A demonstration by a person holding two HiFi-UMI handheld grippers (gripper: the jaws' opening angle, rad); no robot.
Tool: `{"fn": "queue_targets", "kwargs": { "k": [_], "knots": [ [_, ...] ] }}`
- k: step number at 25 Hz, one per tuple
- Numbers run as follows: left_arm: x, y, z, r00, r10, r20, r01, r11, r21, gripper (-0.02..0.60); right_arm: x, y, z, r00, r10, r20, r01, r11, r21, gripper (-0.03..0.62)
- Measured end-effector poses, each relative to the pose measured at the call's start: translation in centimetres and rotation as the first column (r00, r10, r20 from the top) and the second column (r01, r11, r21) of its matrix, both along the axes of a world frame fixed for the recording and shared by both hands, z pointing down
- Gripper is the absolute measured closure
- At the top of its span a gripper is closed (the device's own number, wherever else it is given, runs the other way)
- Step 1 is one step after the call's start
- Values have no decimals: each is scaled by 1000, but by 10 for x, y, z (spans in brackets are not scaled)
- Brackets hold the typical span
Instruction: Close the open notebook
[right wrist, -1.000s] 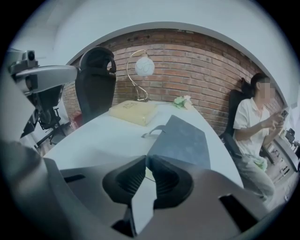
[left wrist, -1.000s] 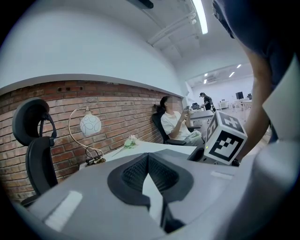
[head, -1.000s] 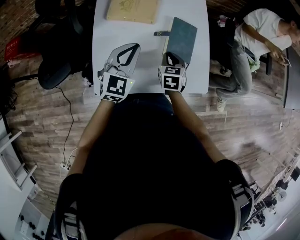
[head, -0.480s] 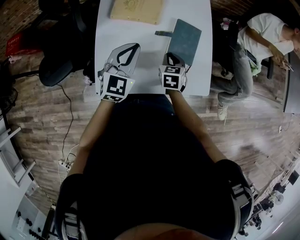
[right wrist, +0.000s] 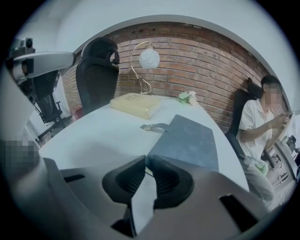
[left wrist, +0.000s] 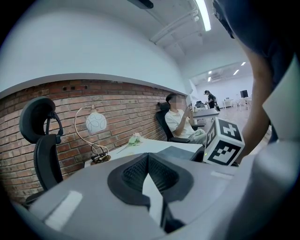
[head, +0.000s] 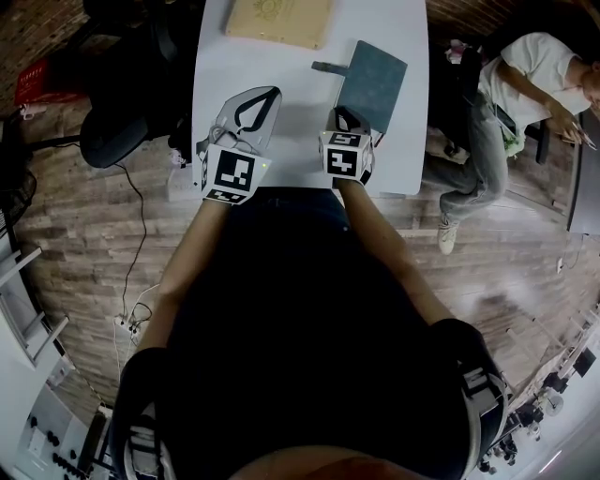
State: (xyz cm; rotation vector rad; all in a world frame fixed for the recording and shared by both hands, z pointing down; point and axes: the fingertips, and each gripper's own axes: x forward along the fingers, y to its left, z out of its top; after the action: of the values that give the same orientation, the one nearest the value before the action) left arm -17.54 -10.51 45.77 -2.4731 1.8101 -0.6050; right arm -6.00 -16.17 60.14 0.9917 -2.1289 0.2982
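Observation:
The notebook [head: 372,77] lies closed on the white table [head: 291,131], its dark teal cover up and its strap [head: 326,67] sticking out to the left. In the right gripper view the notebook [right wrist: 187,140] lies straight ahead. My right gripper [head: 345,112] sits at its near corner, which its jaws hide. The right gripper [right wrist: 146,157] has its tips almost together, and I cannot tell whether they pinch the cover. My left gripper [head: 267,94] hovers over bare table to the left, shut and empty, as the left gripper view [left wrist: 147,157] confirms.
A tan book [head: 278,19] lies at the table's far end, near a globe lamp [right wrist: 149,58] and a small flower [right wrist: 188,97]. A black office chair [head: 122,141] stands left of the table. A person [head: 525,84] sits in a chair to the right.

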Motion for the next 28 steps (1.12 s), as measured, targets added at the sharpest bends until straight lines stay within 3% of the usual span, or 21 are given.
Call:
{"fn": "queue_targets", "kwargs": {
  "k": [13,17,19,22,24,28],
  "knots": [
    [1,9,-8,1000,-22,7,22,1000,11,575,-5,6,5,996,-64,-65,64,998,-6,539],
    [3,10,-10,1000,-18,5,18,1000,16,574,-9,12,-2,993,-104,-54,105,995,3,473],
    [6,7,-13,1000,-5,1,5,1000,29,575,-6,9,-20,996,-89,-23,90,994,63,473],
    [18,-5,-33,999,37,-17,-35,996,82,575,5,-1,-66,997,-22,80,9,986,164,562],
    [31,-13,-52,997,71,-32,-66,990,128,575,17,-6,-103,985,24,169,-60,975,212,580],
    [57,-31,-97,992,121,-39,-110,970,215,575,48,-18,-192,940,80,332,-203,913,354,582]
  ]
}}
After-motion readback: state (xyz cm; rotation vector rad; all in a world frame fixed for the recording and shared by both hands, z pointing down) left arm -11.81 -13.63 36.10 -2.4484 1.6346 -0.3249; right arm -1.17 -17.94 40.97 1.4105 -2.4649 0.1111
